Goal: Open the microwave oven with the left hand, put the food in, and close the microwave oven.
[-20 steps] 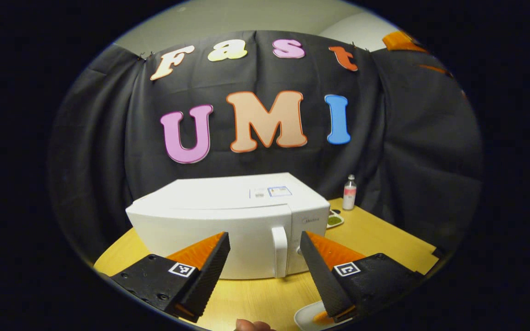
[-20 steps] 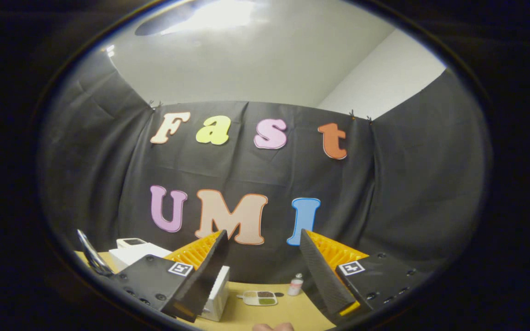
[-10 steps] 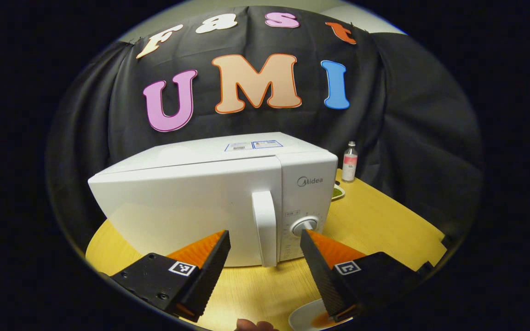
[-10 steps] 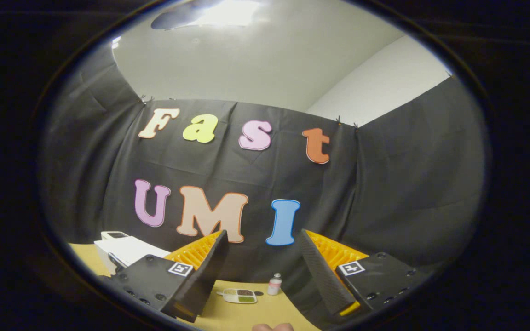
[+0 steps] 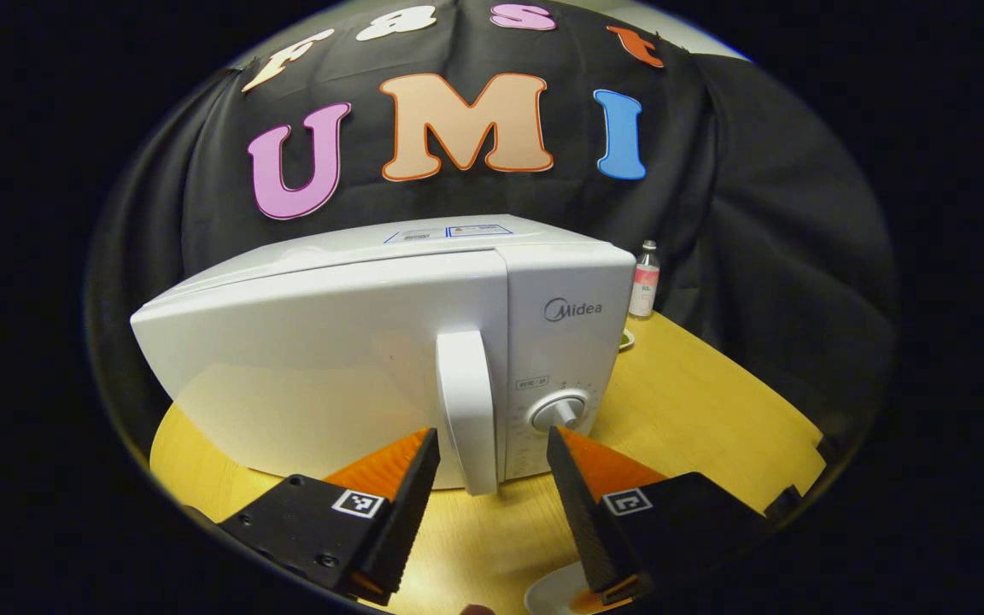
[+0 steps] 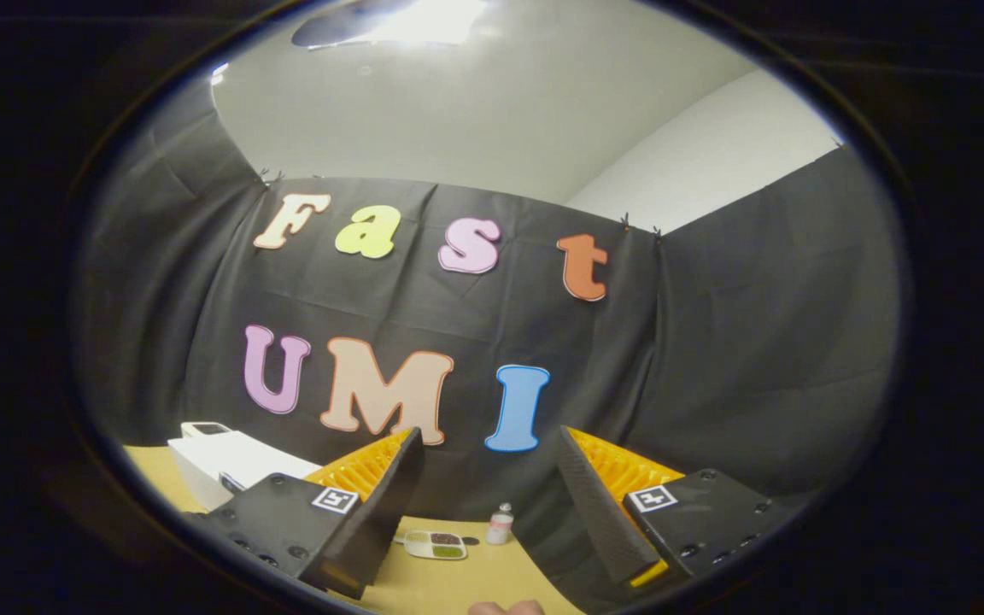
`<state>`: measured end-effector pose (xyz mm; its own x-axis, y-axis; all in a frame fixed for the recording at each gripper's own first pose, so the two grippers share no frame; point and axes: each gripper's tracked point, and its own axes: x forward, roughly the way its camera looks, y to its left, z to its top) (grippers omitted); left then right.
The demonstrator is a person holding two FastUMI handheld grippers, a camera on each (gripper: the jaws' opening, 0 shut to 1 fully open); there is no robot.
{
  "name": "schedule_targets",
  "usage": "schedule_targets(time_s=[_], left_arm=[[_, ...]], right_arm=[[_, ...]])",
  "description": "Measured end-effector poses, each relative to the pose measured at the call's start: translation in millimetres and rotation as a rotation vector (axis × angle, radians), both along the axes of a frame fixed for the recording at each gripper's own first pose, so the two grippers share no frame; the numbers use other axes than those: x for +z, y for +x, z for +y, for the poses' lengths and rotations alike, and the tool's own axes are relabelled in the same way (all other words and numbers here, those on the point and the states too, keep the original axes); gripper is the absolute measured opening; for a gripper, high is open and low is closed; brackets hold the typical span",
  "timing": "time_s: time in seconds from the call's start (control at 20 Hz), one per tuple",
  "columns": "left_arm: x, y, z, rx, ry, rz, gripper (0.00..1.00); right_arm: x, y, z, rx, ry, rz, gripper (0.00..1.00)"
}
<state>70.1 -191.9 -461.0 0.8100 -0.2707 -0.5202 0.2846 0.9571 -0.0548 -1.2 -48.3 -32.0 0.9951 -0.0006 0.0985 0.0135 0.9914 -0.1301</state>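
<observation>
The left tongs (image 5: 489,444) stand apart, their fingers flanking the lower end of the door handle (image 5: 466,410) of the white microwave oven (image 5: 355,342) without touching it (door shut). The oven sits on the wooden desk (image 5: 697,410), a small bottle (image 5: 644,289) behind it. A white plate (image 5: 553,591) lies under the left tongs. The right tongs (image 6: 488,453) also stand apart, holding nothing, raised toward the booth wall.

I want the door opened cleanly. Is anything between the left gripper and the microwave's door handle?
Nothing visible. The left gripper has its jaws open with the white vertical door handle of the white microwave oven straight ahead, and only bare wooden table below the gap.
</observation>
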Motion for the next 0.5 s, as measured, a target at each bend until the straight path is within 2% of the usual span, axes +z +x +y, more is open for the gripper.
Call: schedule_targets(time_s=[0.15,0.2,0.3,0.4,0.5], left_arm=[[-3,7,2,0.014,-0.003,0.007,0.65],[-3,8,1,0.016,0.006,0.006,0.48],[-4,13,4,0.024,-0.006,-0.004,0.27],[-4,12,4,0.037,-0.016,0.001,0.19],[-4,9,4,0.030,0.016,0.004,0.17]], right_arm=[[1,2,0,0.004,-0.001,-0.004,0.96],[1,3,0,0.004,-0.001,-0.004,0.96],[-1,4,-1,0.004,0.001,0.002,0.98],[-2,5,-2,0.003,-0.001,0.006,0.98],[-3,6,-1,0.004,-0.003,0.008,0.96]])
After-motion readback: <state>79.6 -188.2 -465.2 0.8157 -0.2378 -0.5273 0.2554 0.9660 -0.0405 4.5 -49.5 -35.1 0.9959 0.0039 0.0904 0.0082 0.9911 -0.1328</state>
